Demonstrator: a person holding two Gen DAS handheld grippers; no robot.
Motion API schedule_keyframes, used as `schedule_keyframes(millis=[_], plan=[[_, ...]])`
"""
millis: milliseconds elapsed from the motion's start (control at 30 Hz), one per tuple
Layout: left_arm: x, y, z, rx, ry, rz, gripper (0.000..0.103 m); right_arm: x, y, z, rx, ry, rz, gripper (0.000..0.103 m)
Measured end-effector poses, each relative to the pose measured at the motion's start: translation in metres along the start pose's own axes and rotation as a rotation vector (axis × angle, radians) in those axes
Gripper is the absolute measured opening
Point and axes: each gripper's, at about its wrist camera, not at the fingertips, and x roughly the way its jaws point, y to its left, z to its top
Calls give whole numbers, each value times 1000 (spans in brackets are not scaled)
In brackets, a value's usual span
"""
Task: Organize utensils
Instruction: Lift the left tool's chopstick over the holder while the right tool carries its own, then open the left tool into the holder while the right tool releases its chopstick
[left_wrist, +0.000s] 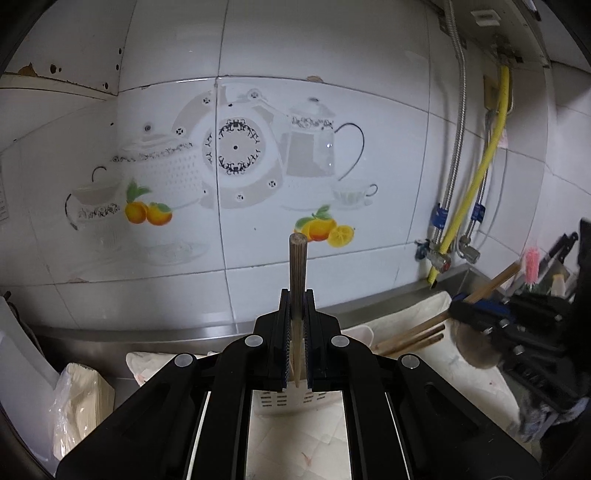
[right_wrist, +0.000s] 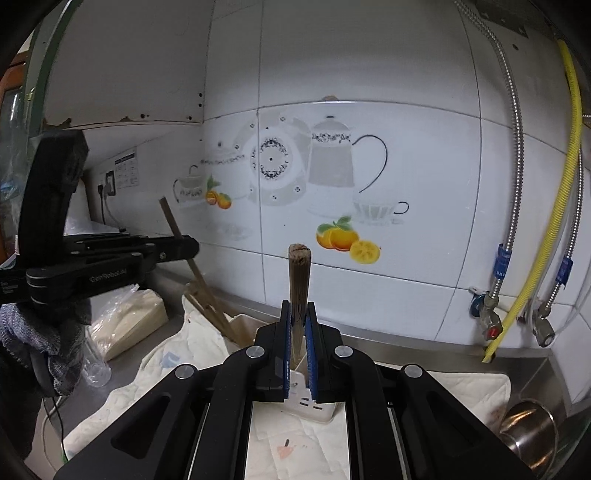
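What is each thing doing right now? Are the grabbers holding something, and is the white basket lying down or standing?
left gripper: shut on a chopstick, held upright.
right gripper: shut on another chopstick, held upright.
white basket: standing on the cloth, below the grippers.
spare chopsticks: leaning in a tray.
metal cup: on its side.

The worktop (right_wrist: 461, 354) runs along the tiled wall (right_wrist: 406, 74), with a cloth (right_wrist: 184, 339) spread on it. A slotted holder (right_wrist: 317, 410) stands on the cloth, below and in front of both grippers. The left gripper (left_wrist: 296, 306) clamps one chopstick (left_wrist: 297, 258) upright above it; the right gripper (right_wrist: 298, 314) clamps another chopstick (right_wrist: 299, 273) likewise. More chopsticks (left_wrist: 410, 338) stand behind the holder. Left of the cloth lies a bagged stack (right_wrist: 129, 321). Pipes (right_wrist: 517, 184) hang down the wall on the right, and a steel cup (right_wrist: 528, 432) sits at the right edge.
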Motion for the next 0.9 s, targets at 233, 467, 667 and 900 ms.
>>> schedule_keyframes(millis=[233, 467, 667, 900], plan=[[-4, 2, 14, 6, -48, 8, 5, 27, -9, -11, 18, 56, -13, 7], [24, 17, 7, -37, -7, 26, 5, 51, -12, -25, 17, 118, -11, 7], [51, 26, -10, -62, 62, 33, 5, 68, -16, -36, 26, 160, -11, 7], [71, 30, -26, -72, 126, 34, 5, 76, -19, -41, 36, 172, -13, 7]])
